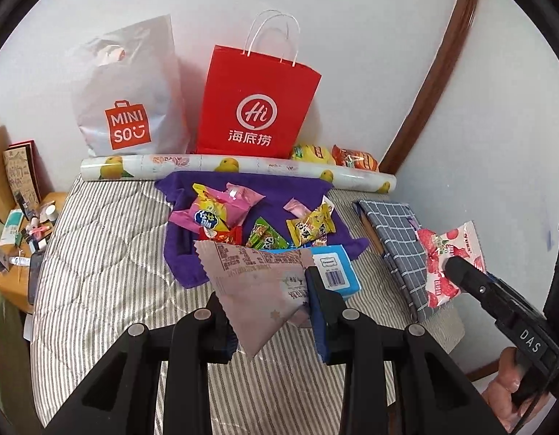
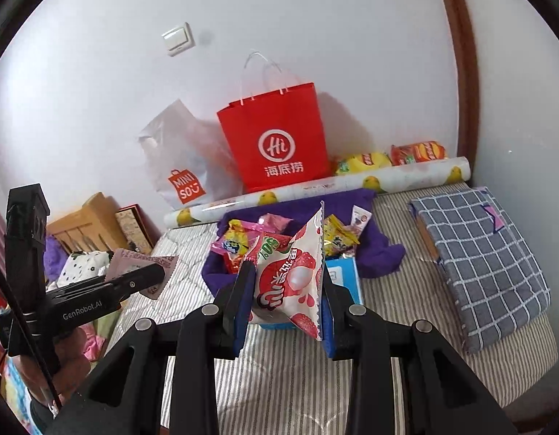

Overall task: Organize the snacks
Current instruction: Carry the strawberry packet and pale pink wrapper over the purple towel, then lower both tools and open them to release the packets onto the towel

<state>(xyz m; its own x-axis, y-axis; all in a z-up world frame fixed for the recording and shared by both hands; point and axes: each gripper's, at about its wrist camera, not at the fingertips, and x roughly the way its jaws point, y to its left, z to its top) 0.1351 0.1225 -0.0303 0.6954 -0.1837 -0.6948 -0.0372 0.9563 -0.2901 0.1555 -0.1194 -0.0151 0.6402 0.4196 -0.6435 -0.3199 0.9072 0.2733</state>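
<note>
My left gripper (image 1: 268, 290) is shut on a pale pink snack packet (image 1: 257, 282), held above the striped bed; it also shows in the right wrist view (image 2: 145, 272). My right gripper (image 2: 286, 282) is shut on a white-and-red strawberry snack packet (image 2: 294, 275), which also shows at the right of the left wrist view (image 1: 446, 261). Ahead, a pile of several snack packets (image 1: 257, 217) lies on a purple towel (image 1: 185, 253), with a blue box (image 1: 337, 268) at its near edge. The pile also shows in the right wrist view (image 2: 243, 239).
A red paper bag (image 1: 257, 105) and a white MINISO bag (image 1: 130, 98) stand against the wall behind a lemon-print roll (image 1: 235, 168). Two chip bags (image 1: 333, 156) lie behind the roll. A grey checked folded cloth (image 2: 479, 261) lies on the right. A cluttered wooden table (image 1: 11, 253) is left.
</note>
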